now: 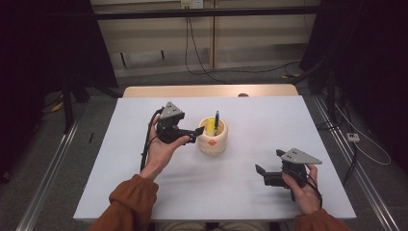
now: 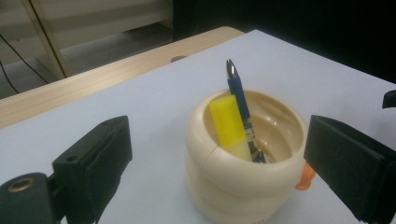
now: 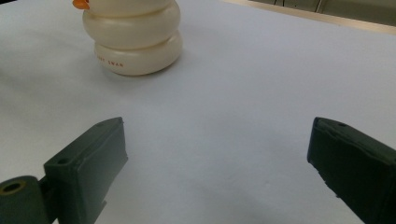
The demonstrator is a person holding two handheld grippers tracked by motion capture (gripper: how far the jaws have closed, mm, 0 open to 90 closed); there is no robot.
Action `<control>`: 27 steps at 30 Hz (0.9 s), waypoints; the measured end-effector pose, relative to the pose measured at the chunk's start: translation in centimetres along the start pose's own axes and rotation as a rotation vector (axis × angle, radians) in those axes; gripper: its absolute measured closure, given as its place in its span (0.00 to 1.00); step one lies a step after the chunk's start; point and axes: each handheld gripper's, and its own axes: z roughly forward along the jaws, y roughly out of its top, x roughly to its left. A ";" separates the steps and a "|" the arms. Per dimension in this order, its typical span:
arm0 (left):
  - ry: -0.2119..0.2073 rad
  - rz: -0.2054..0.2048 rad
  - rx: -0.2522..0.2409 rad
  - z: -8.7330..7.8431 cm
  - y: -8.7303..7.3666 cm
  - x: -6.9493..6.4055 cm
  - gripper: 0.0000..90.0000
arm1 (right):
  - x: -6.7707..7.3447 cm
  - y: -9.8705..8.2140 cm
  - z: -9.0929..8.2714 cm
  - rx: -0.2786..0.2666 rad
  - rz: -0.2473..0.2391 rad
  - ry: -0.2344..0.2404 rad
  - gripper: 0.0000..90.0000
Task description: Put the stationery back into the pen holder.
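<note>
Right tool (image 1: 267,167), nearest the camera, rests wide open on the tabletop (image 1: 250,187), well clear of the cream holder (image 1: 212,137). Left tool (image 1: 198,130) stands open beside the holder, gripping nothing; pen (image 2: 241,105) and yellow block (image 2: 227,122) sit upright inside, judged deposited.

This looks like a lab or recording studio set up for data capture rather than a home. Beyond the left tool (image 1: 196,132), black curtains (image 1: 53,43) hang at both sides of the white tabletop (image 1: 260,115), a dark rail (image 1: 207,13) crosses overhead, and loose cables (image 1: 202,67) trail over the grey floor (image 1: 159,79). Metal floor tracks (image 1: 48,178) run along both sides of the tabletop.
</note>
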 end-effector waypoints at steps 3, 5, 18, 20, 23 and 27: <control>-0.003 0.008 -0.001 -0.7 -0.4 0.1 0.07 | 0.0 0.0 0.0 -0.001 -0.001 0.001 0.05; -0.005 0.015 0.009 -1.1 -0.6 0.1 0.06 | 0.0 0.0 0.0 0.000 -0.001 0.001 0.05; -0.005 0.019 0.021 -3.7 -1.8 -0.2 0.06 | 0.0 0.0 0.0 0.001 0.000 0.001 0.05; -0.005 0.018 0.019 -4.0 -2.1 -0.3 0.06 | 0.0 0.0 0.1 -0.001 0.000 0.000 0.05; -0.008 0.031 0.027 -4.4 -2.4 -0.3 0.06 | 0.0 0.0 0.1 0.000 0.001 0.000 0.05; -0.007 0.036 0.029 -5.0 -3.0 -0.4 0.06 | 0.0 0.0 0.1 0.001 0.000 0.000 0.05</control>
